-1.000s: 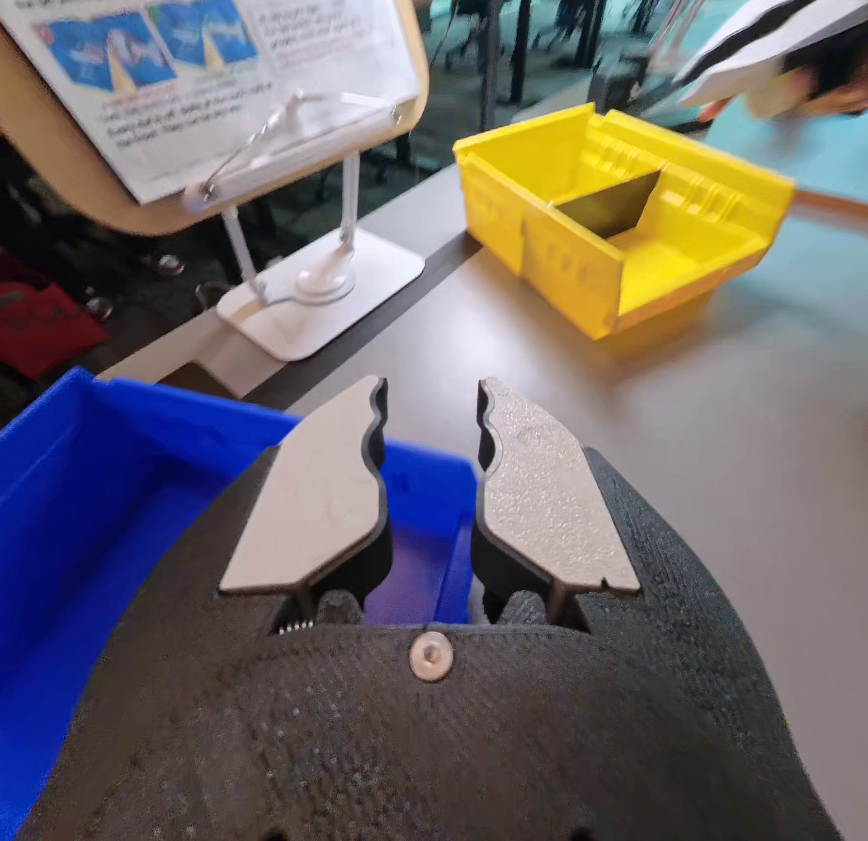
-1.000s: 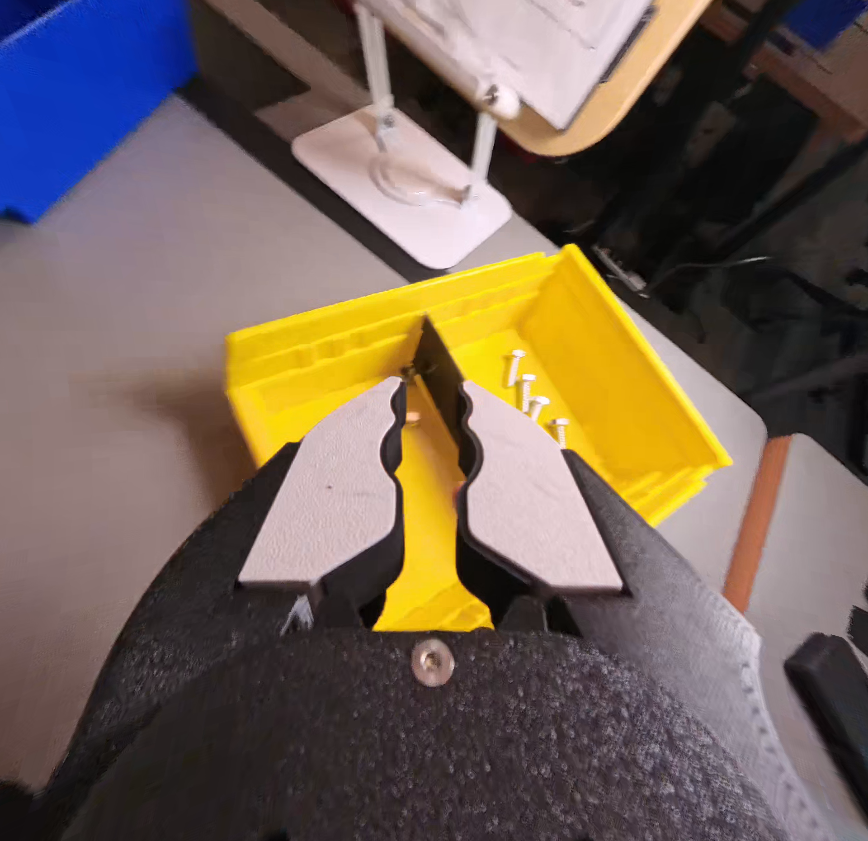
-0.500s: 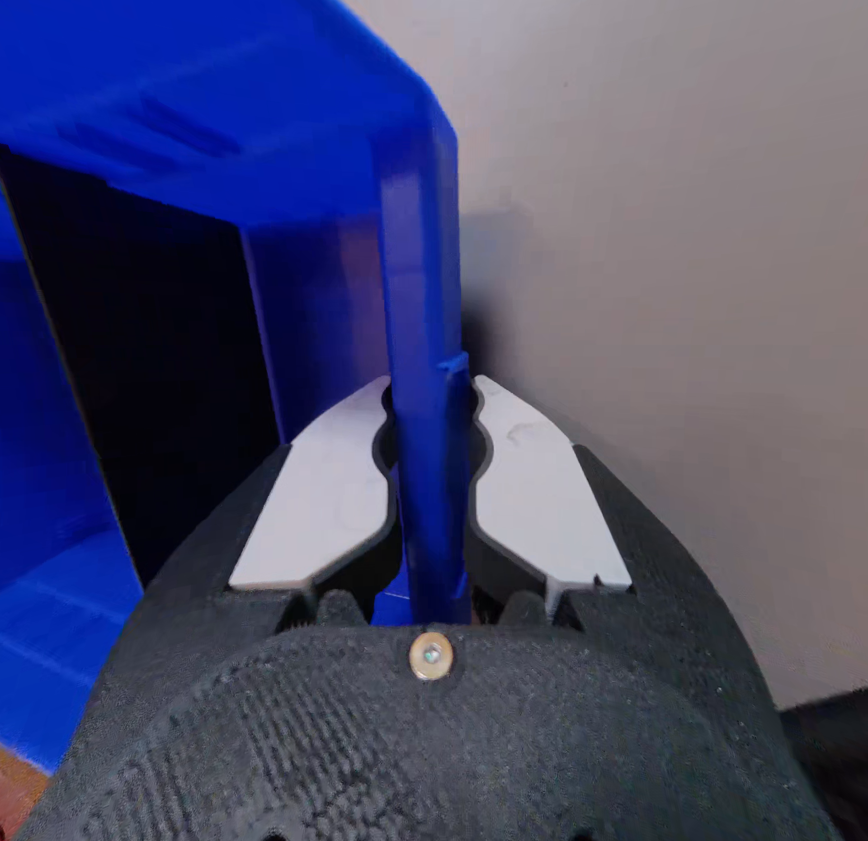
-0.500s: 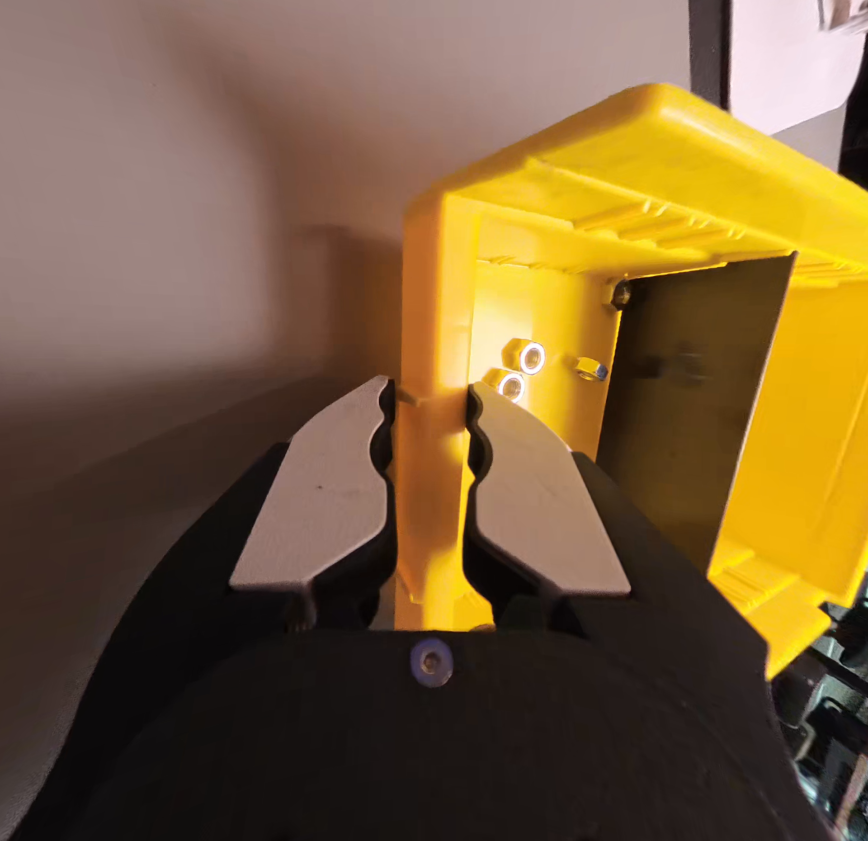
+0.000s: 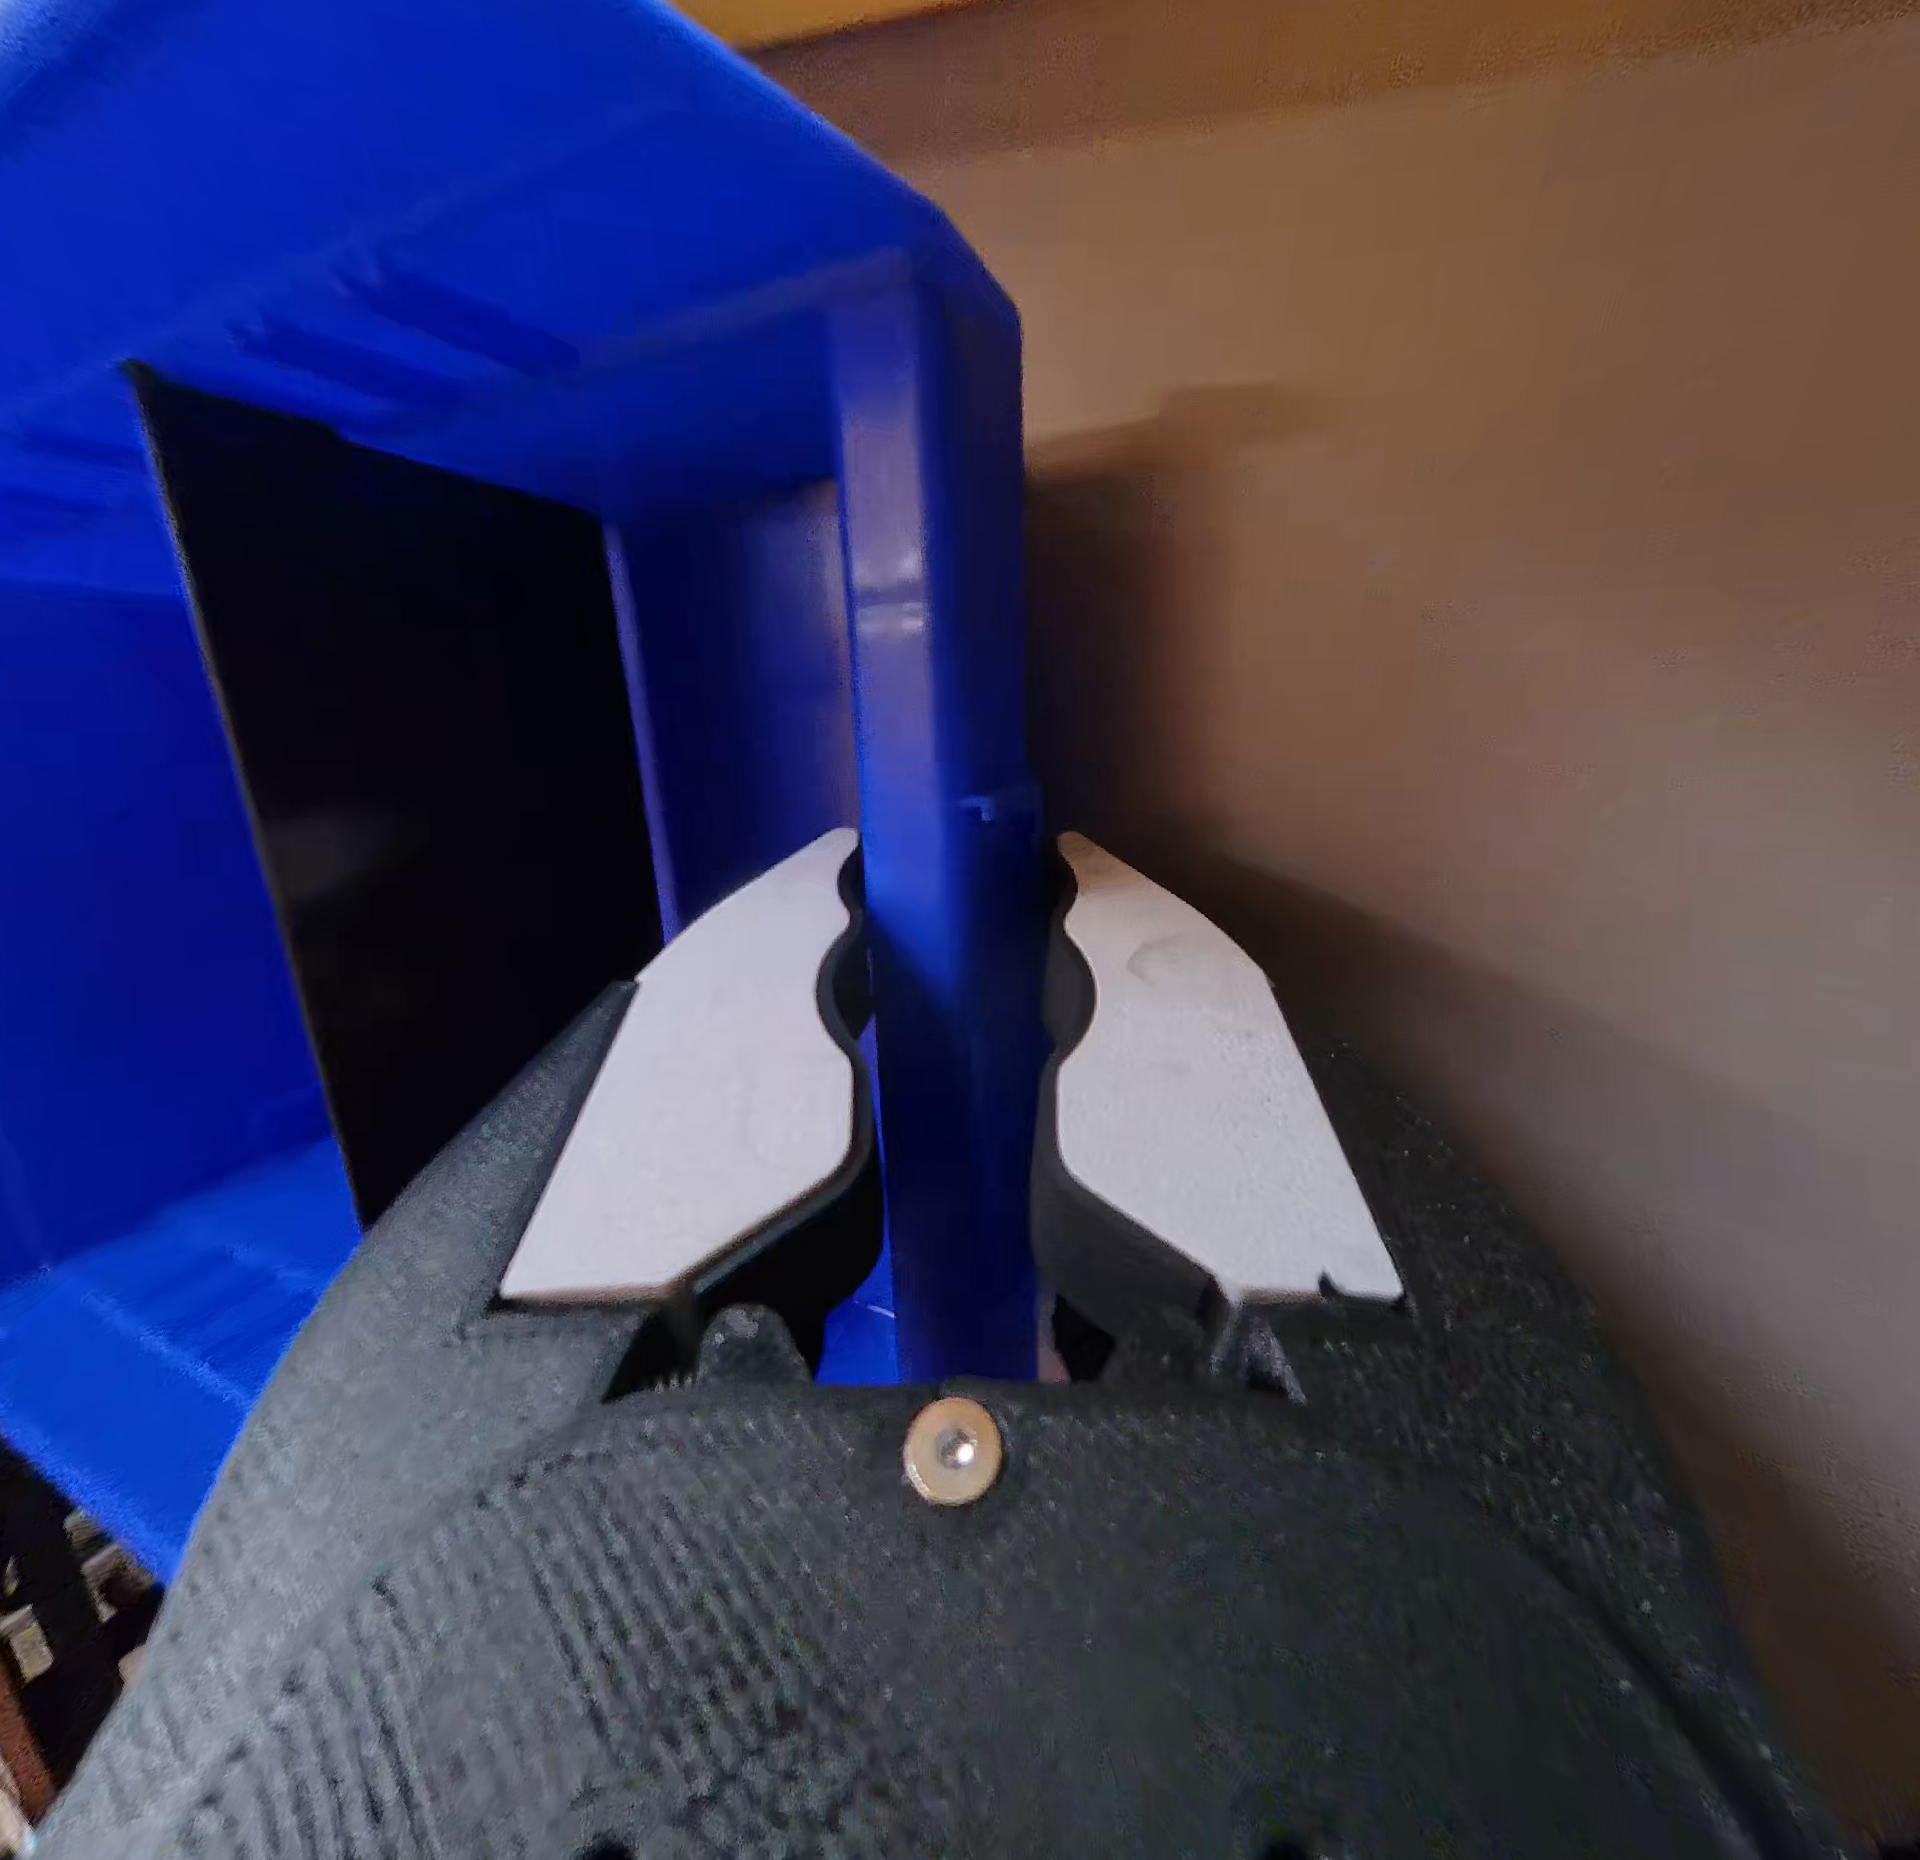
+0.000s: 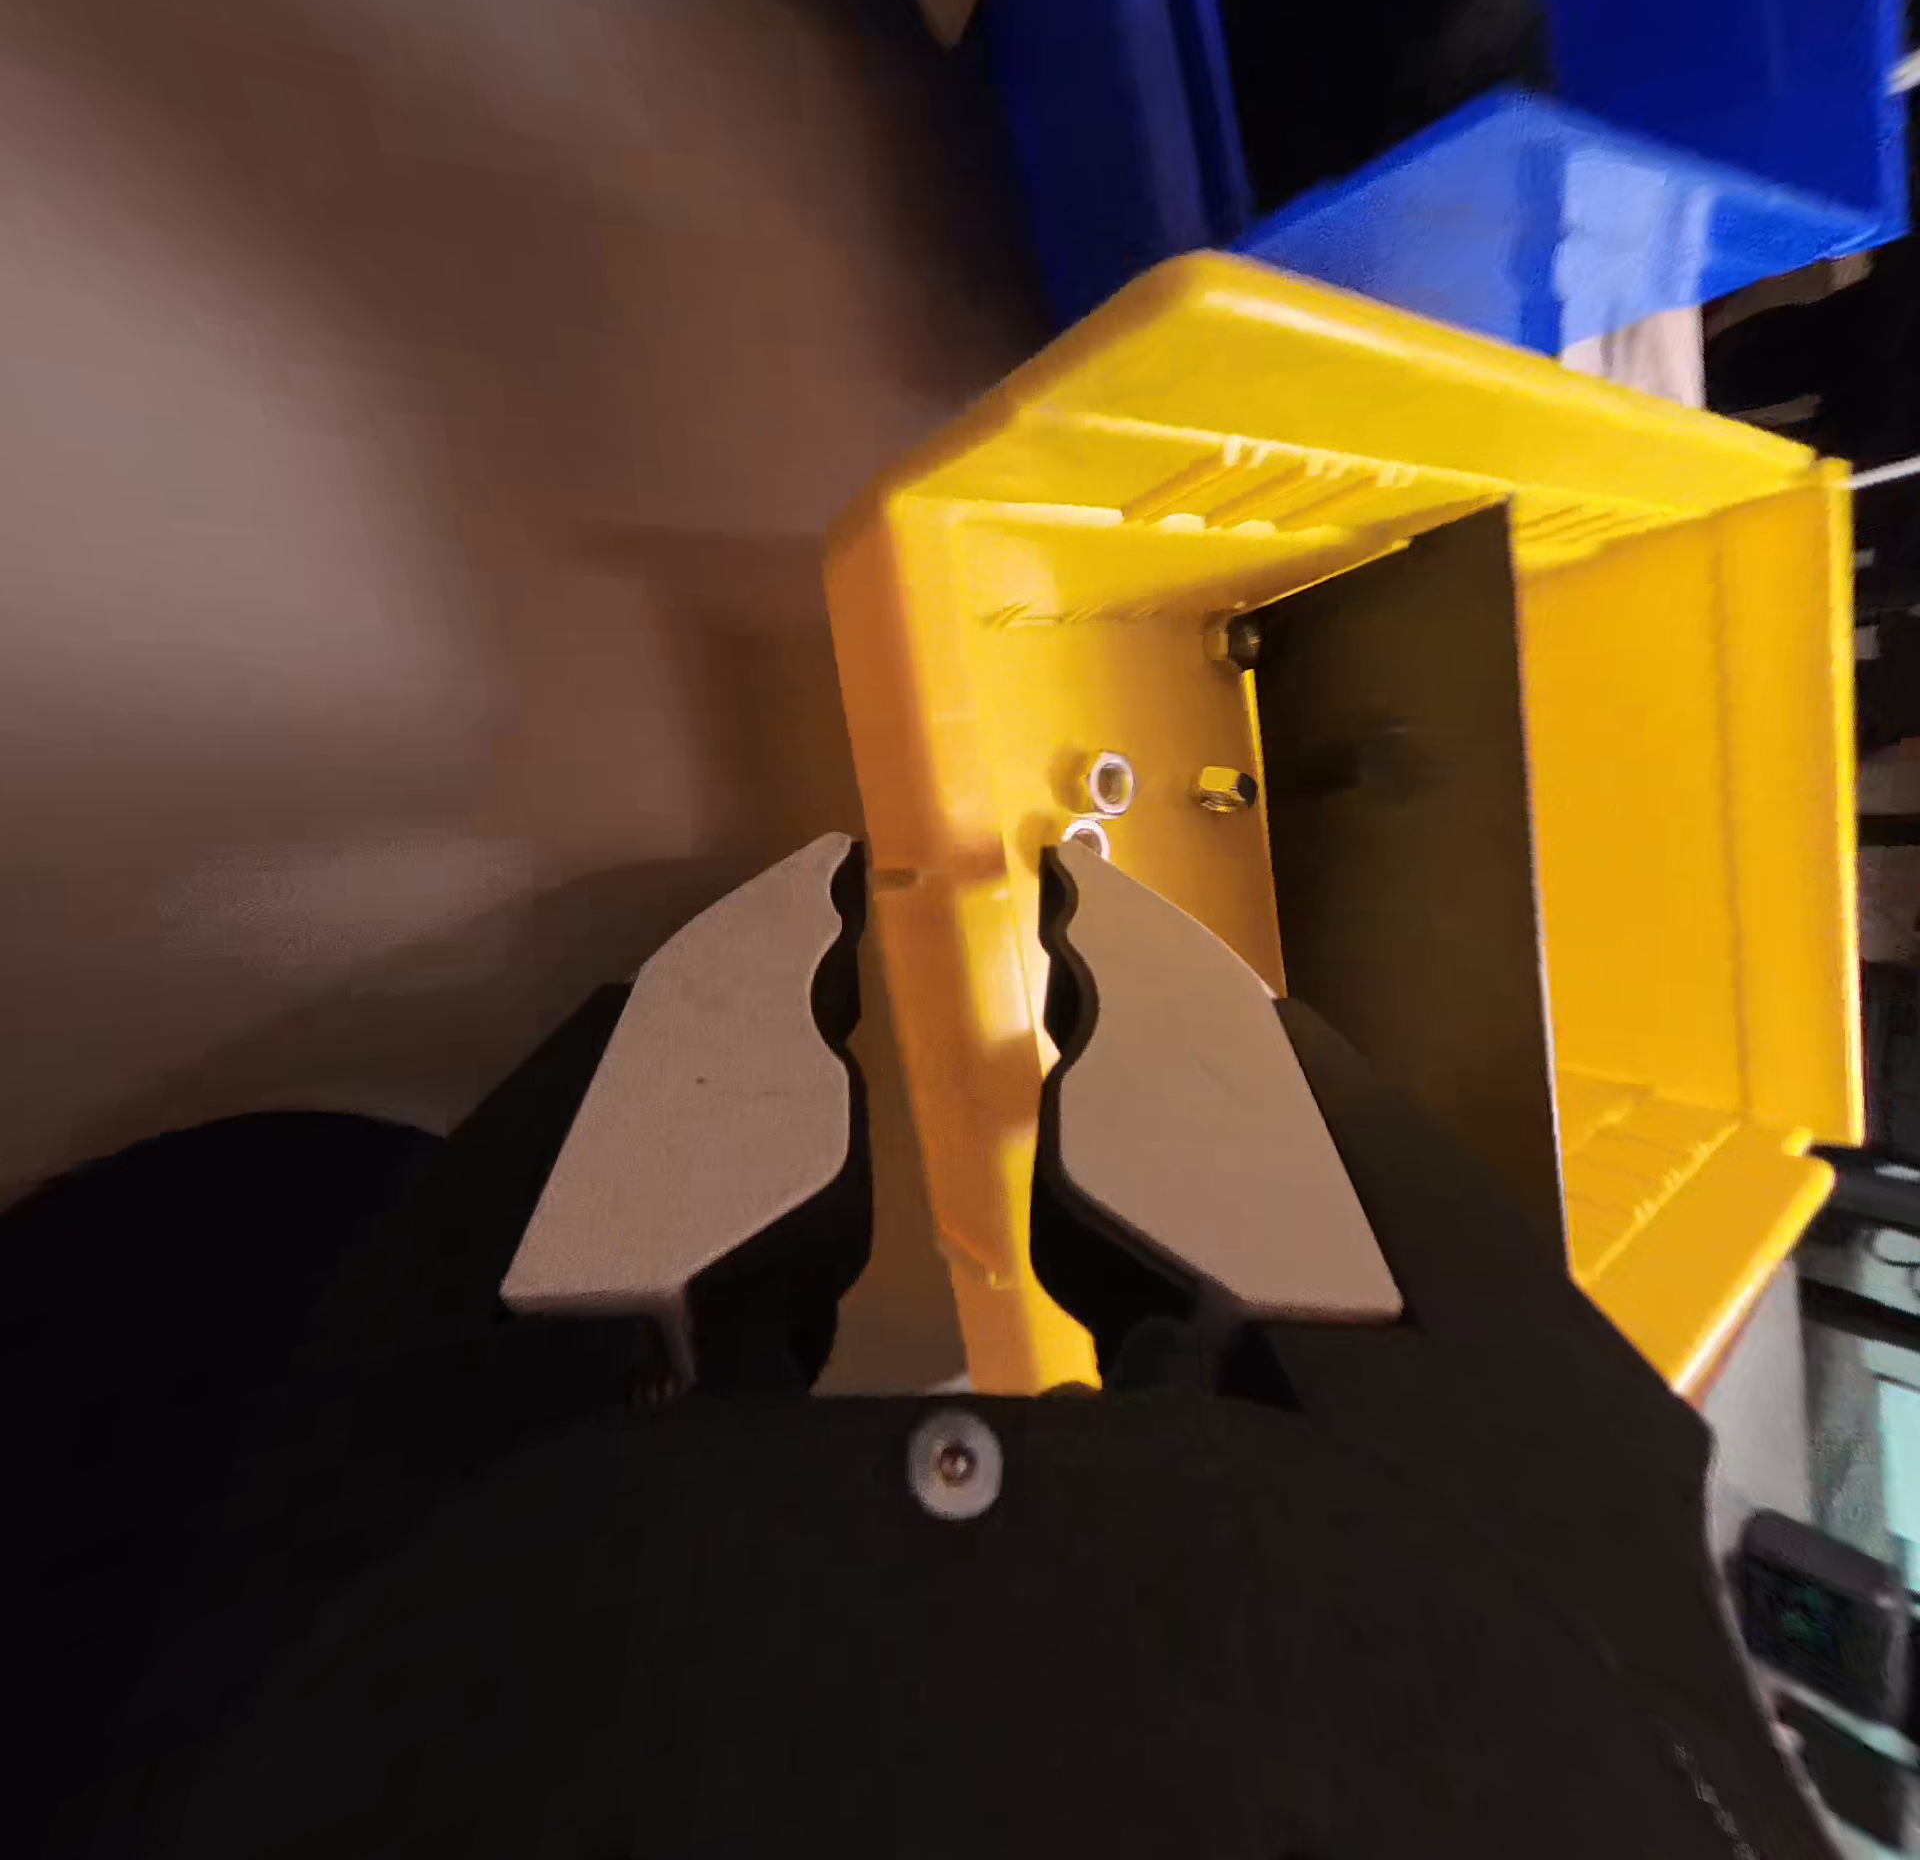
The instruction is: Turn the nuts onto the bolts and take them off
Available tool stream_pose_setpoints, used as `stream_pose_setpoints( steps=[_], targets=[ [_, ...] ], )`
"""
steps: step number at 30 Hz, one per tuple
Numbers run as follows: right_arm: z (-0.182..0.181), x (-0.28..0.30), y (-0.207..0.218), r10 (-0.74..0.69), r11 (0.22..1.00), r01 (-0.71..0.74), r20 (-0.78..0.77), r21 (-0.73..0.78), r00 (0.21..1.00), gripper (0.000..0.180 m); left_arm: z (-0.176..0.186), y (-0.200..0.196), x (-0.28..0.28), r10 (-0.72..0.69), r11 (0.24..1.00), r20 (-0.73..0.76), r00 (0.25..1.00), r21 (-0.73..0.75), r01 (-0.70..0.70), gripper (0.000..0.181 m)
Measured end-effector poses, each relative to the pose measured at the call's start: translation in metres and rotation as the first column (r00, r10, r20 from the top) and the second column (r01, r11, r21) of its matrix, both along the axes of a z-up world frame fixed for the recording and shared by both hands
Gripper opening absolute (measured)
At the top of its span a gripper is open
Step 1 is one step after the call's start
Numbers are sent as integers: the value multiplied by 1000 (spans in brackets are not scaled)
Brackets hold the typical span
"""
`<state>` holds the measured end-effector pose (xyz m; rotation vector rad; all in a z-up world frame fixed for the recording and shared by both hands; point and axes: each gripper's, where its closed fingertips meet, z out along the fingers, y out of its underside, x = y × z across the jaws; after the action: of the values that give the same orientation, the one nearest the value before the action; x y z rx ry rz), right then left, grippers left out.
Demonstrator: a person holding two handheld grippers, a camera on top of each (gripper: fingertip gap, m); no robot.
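Observation:
My left gripper is shut on the side wall of the blue bin; the wall runs between both fingers. A black divider stands inside that bin. My right gripper is shut on the side wall of the yellow bin. Several silver nuts lie on the yellow bin's floor by the wall, one next to the black divider. No bolts show in either view.
The grey table lies to the right of the blue bin and, in the right wrist view, left of the yellow bin. More blue bins show beyond the yellow bin. Dark clutter sits at the right edge. The grippers' ends are close to 20 cm from one another.
A second ago both grippers hovered open over the bins. They dropped onto the bin walls and shut on them. Since half a second ago the yellow bin has shifted; the view is blurred.

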<state>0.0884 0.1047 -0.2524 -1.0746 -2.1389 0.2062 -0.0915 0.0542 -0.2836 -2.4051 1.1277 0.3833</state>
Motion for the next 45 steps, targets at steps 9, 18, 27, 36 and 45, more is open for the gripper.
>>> stream_pose_setpoints(
  steps=[9,18,27,36,45],
  targets=[
    [106,123,76,-629,773,393,-525,-498,573,31,86,-9,89,22,901,668,744,310,-305,41],
    [26,79,122,-783,585,463,-316,-666,536,25,53,63,132,194,679,823,534,280,-678,46],
    [63,90,128,-817,576,527,-424,-625,391,8,78,79,126,173,648,818,548,325,-689,31],
    [191,52,76,-711,703,385,-574,-598,407,10,186,30,82,120,555,798,591,440,-706,16],
    [241,-104,-27,-541,805,112,-642,-582,543,11,250,-113,-43,299,296,719,627,555,-778,14]
  ],
)
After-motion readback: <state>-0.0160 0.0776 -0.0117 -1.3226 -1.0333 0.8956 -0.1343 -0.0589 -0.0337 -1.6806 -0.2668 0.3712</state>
